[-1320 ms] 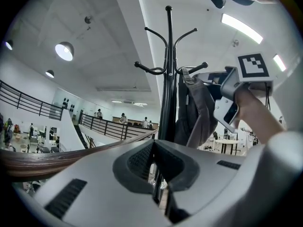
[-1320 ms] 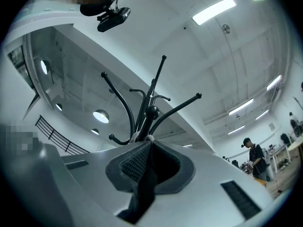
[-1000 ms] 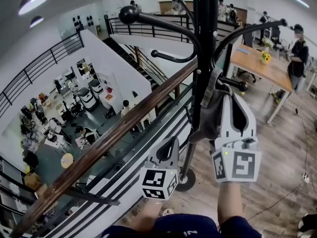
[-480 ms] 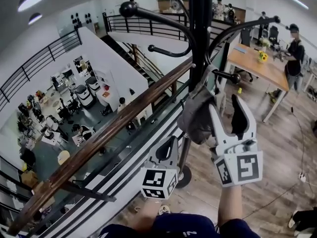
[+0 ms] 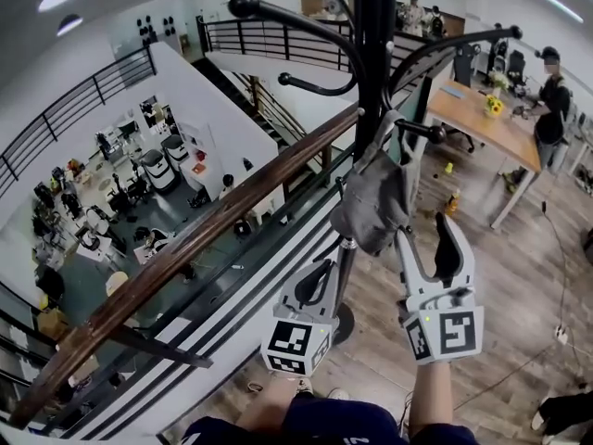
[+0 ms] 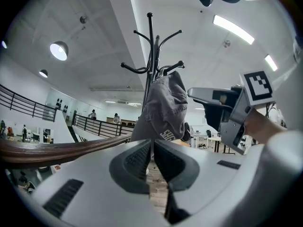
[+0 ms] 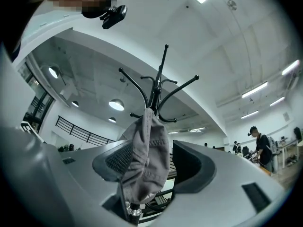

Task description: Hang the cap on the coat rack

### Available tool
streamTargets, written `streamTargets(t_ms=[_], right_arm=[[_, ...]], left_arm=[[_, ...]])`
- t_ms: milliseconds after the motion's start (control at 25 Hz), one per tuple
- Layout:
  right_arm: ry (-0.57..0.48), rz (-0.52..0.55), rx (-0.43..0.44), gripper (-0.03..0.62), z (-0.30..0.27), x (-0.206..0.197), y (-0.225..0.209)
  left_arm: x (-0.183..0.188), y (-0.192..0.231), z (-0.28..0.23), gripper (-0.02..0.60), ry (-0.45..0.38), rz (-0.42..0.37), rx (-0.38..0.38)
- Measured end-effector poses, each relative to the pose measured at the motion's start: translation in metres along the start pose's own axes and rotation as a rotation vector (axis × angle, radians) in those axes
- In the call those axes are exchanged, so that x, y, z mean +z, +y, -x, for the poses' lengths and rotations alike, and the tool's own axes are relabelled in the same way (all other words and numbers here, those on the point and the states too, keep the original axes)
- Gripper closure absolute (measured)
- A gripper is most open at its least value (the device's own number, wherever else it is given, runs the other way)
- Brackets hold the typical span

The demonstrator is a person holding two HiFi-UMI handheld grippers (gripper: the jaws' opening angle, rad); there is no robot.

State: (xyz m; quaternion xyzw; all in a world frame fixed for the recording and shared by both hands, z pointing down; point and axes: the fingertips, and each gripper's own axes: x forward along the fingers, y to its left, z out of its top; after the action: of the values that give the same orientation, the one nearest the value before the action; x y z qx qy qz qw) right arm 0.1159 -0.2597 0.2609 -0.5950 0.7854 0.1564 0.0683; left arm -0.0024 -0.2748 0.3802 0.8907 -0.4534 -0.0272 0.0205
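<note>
The black coat rack (image 5: 374,54) stands by the railing, its hooks curving out at the top. A grey cap (image 5: 375,202) hangs from a short lower hook (image 5: 422,130) beside the pole. My right gripper (image 5: 425,232) sits just below the cap and is open. Its jaws have just been opening and neither pad presses on the cap. In the right gripper view the cap (image 7: 144,157) dangles in front of the spread jaws, under the rack (image 7: 158,86). My left gripper (image 5: 318,274) is lower left of the pole, shut and empty. From it I see the cap (image 6: 163,108) and rack (image 6: 150,56).
A wooden handrail (image 5: 204,239) over a barred balustrade runs diagonally left of the rack, with a deep atrium beyond it. The rack's round base (image 5: 346,326) rests on the wood floor. A wooden table (image 5: 482,123) and a standing person (image 5: 554,100) are at the right.
The right gripper was shut on the cap at the hook; its jaws have opened and it has dropped down. The cap now hangs by itself. The left gripper shifted slightly.
</note>
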Motion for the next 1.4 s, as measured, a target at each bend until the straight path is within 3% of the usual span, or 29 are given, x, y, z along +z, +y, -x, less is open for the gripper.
streamTargets(t_ms=[240, 520, 800, 1200, 1400], right_arm=[[0.058, -0.036, -0.036, 0.324, 0.025, -0.043, -0.005], [0.171, -0.089, -0.05, 0.341, 0.048, -0.108, 0.001], [0.317, -0.018, 0.003, 0.345, 0.075, -0.165, 0.028], [0.367, -0.013, 0.01, 0.346, 0.076, -0.182, 0.033], [0.337, -0.003, 0.016, 0.492, 0.075, -0.173, 0.035]], left_arm=[[-0.018, -0.009, 0.007, 0.577, 0.017, -0.015, -0.044], [-0.057, -0.001, 0.021, 0.577, 0.087, -0.045, -0.007], [-0.088, 0.007, 0.034, 0.577, 0.137, -0.068, 0.024], [-0.096, 0.01, 0.032, 0.578, 0.165, -0.088, 0.023], [-0.086, 0.016, 0.035, 0.578, 0.112, -0.053, 0.043]])
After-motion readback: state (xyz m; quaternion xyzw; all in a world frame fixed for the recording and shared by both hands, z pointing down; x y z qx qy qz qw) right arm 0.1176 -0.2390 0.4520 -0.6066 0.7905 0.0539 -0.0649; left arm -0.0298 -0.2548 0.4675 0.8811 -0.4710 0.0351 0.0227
